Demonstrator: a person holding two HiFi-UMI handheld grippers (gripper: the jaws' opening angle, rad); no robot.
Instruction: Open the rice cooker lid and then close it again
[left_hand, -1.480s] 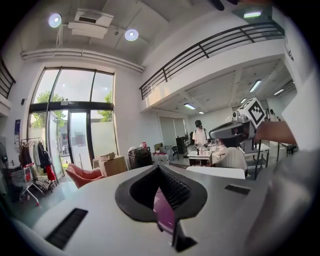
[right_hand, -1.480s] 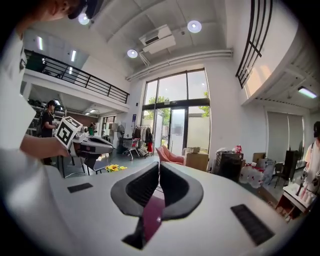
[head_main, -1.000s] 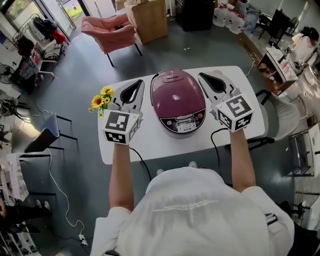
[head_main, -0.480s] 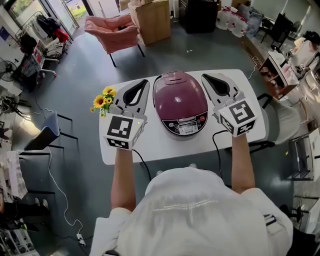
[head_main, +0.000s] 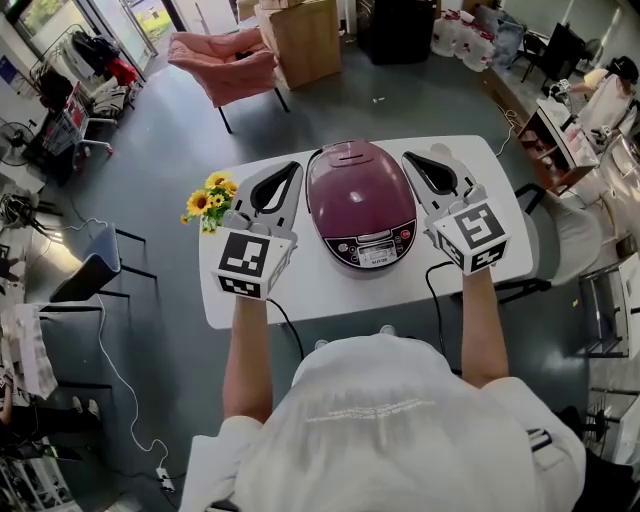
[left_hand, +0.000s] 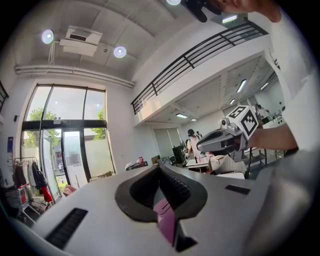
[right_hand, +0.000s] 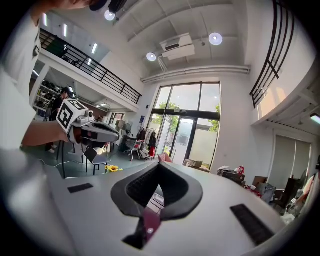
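Observation:
A purple rice cooker (head_main: 360, 205) with its lid down stands in the middle of the white table (head_main: 300, 300), control panel facing me. My left gripper (head_main: 293, 165) hovers just left of the cooker, pointing away from me, jaws shut and empty. My right gripper (head_main: 408, 157) hovers just right of it, also shut and empty. Neither touches the cooker. In the left gripper view the jaws (left_hand: 159, 166) meet at the tip, with a purple sliver of the cooker (left_hand: 165, 220) below. The right gripper view shows its jaws (right_hand: 159, 165) closed the same way.
A bunch of sunflowers (head_main: 208, 203) stands at the table's left edge beside my left gripper. Cables run off the table's front edge. A pink chair (head_main: 222, 62) and a cardboard box (head_main: 297, 35) stand beyond the table. Chairs flank both sides.
The head view has shifted slightly. Both grippers stay at the cooker's sides, shut as before, and the lid stays down.

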